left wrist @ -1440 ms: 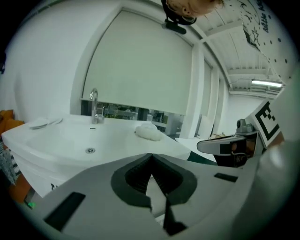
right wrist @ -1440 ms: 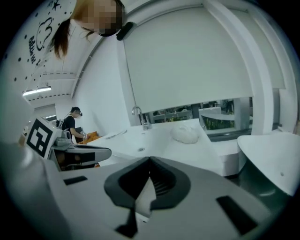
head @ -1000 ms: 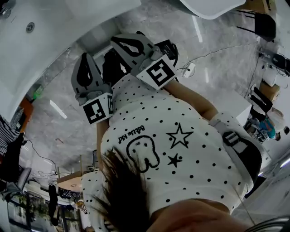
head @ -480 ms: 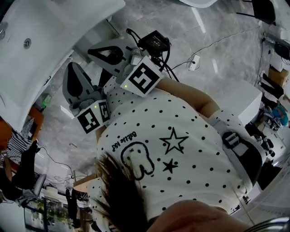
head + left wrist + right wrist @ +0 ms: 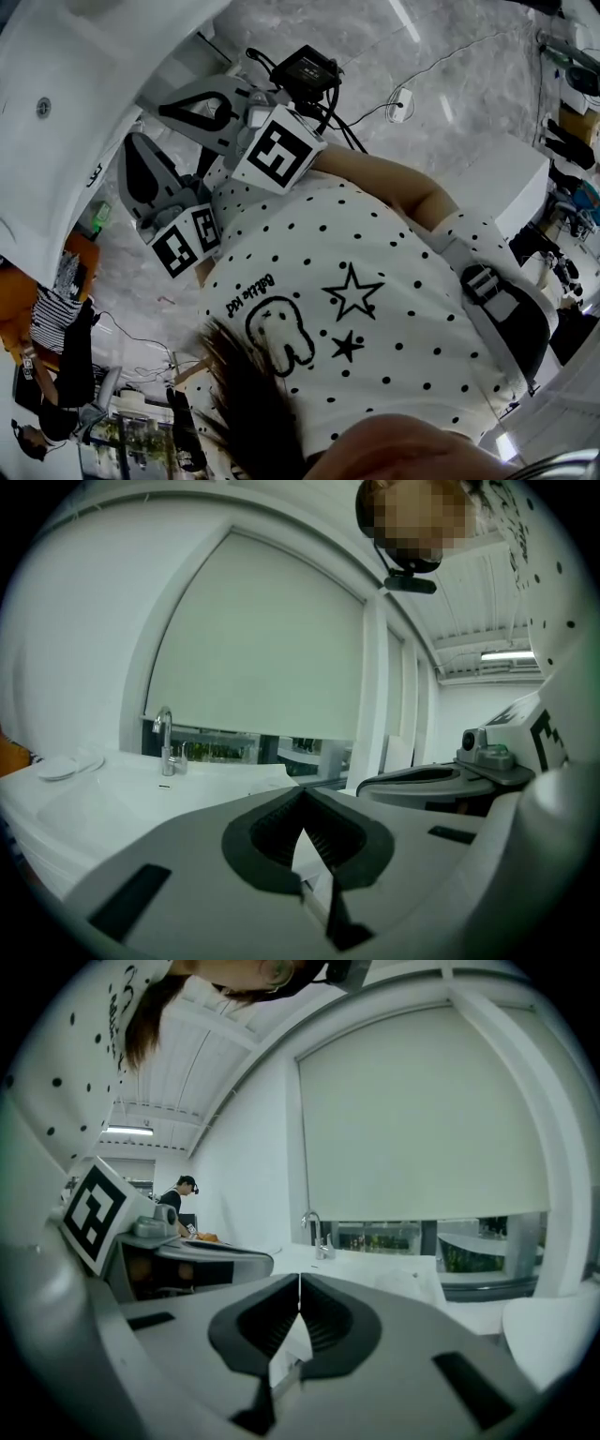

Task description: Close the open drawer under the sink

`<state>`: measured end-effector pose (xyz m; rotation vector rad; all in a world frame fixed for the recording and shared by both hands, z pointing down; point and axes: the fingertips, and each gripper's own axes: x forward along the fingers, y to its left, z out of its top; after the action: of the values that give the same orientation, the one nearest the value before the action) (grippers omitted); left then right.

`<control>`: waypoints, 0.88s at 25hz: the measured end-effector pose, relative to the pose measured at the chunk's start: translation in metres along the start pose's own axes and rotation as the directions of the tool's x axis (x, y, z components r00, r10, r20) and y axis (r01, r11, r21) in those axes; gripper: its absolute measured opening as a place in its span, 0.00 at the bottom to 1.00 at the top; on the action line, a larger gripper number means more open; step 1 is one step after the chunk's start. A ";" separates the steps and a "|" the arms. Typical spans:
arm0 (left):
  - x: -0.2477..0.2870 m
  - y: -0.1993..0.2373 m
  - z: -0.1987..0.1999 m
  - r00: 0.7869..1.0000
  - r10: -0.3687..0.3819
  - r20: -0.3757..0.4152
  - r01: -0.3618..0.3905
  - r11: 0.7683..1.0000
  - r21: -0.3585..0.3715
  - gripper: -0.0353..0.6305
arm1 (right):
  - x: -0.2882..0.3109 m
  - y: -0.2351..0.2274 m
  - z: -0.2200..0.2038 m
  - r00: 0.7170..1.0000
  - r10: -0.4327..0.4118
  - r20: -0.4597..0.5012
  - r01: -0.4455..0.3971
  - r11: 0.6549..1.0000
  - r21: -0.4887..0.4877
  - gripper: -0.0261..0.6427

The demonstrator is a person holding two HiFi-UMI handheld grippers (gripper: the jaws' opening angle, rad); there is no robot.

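Against the dotted shirt (image 5: 375, 309) in the head view, I hold both tools up side by side; the left gripper (image 5: 133, 142) and the right gripper (image 5: 150, 105) point toward the white sink (image 5: 56, 159) at upper left, and both are clear of it. In the left gripper view the jaws are fully together, tips meeting, with nothing between them; the right gripper view shows the same condition, jaws closed on nothing. Both views look across the sink top to the faucet (image 5: 165, 741), below a drawn window blind (image 5: 262, 649); I cannot make out the drawer under the sink in any view.
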<state>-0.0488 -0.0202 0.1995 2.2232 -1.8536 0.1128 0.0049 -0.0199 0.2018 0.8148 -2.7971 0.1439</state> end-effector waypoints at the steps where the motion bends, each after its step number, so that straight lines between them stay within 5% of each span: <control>1: -0.001 -0.001 0.000 1.000 -0.004 0.001 0.004 1.000 0.002 0.06 | -0.001 0.001 0.000 1.000 -0.003 -0.001 0.003 1.000 0.001 0.06; 22: -0.009 -0.006 -0.002 1.000 -0.029 -0.005 0.029 1.000 0.008 0.06 | -0.007 0.007 -0.001 1.000 -0.014 0.011 0.014 1.000 0.023 0.06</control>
<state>-0.0445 -0.0100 0.1983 2.2518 -1.8209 0.1210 0.0075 -0.0105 0.2013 0.8424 -2.8042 0.1704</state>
